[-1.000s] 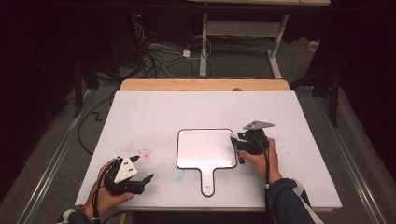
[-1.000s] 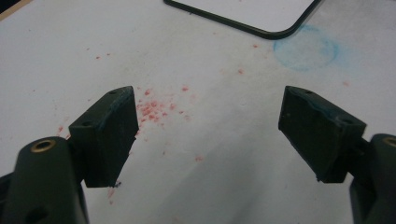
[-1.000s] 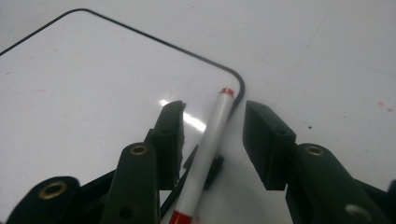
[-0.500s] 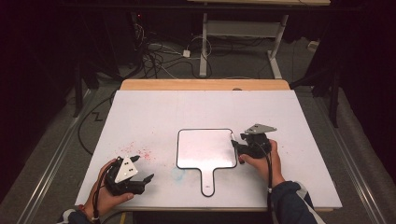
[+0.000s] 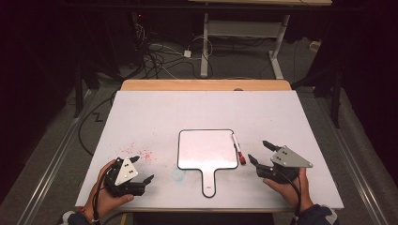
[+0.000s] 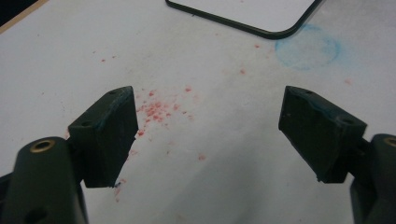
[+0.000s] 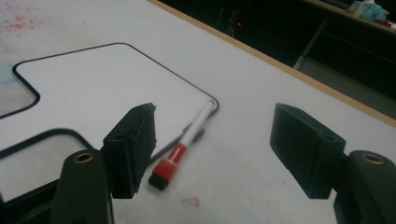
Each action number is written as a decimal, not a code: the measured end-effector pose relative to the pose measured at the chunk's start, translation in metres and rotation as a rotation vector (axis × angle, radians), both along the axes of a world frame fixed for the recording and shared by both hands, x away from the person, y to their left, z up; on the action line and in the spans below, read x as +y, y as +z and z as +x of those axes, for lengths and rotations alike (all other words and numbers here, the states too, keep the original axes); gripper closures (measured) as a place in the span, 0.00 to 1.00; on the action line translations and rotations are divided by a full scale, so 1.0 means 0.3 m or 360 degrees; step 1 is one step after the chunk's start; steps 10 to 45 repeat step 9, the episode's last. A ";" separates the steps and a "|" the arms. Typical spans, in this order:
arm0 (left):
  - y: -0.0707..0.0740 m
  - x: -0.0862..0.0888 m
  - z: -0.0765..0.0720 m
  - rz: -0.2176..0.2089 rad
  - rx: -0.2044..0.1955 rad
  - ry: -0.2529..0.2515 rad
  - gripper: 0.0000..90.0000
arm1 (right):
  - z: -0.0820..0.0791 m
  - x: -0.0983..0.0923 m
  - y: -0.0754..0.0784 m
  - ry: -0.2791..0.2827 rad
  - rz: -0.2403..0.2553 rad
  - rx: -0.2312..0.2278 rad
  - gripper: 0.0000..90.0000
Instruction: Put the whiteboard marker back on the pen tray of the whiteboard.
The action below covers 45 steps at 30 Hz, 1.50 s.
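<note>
A white handled whiteboard (image 5: 206,150) with a black rim lies flat at the table's middle. A white marker with a red cap (image 5: 238,149) rests along its right edge, cap toward me. My right gripper (image 5: 258,151) sits just right of the marker and apart from it. Its jaws have just been opening and stand wide with nothing between the pads. In the right gripper view the marker (image 7: 187,140) lies free ahead of the right gripper (image 7: 212,135) on the whiteboard (image 7: 102,84). My left gripper (image 5: 144,168) rests open and empty at the near left, also seen as the left gripper (image 6: 210,135).
Red specks (image 6: 159,109) and a blue smudge (image 6: 306,46) stain the white table top (image 5: 155,117). A wooden strip (image 5: 206,85) runs along the far edge. Cables and desk legs (image 5: 204,42) stand on the dark floor beyond.
My right gripper has drawn back from the whiteboard's right edge toward the near right, jaws spread wider. The marker now lies free on the board edge. The left gripper has stayed put.
</note>
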<state>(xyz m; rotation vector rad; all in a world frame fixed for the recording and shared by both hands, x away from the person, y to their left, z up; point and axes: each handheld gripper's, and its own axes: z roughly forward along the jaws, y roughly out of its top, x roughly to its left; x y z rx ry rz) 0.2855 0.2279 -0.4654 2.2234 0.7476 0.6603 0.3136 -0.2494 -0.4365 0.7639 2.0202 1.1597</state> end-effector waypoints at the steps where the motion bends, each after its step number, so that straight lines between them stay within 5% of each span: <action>1: 0.000 -0.001 0.001 0.0002 -0.0001 0.0002 0.21 | -0.012 -0.012 -0.004 -0.0010 0.0005 0.0005 0.32; 5: 0.001 -0.004 0.005 0.0002 -0.0004 0.0004 0.21 | -0.042 -0.032 -0.020 -0.0086 0.0015 0.0020 0.28; 45: 0.002 -0.005 0.007 0.0004 -0.0012 0.0005 0.21 | -0.045 -0.030 -0.018 -0.0086 0.0020 0.0010 0.27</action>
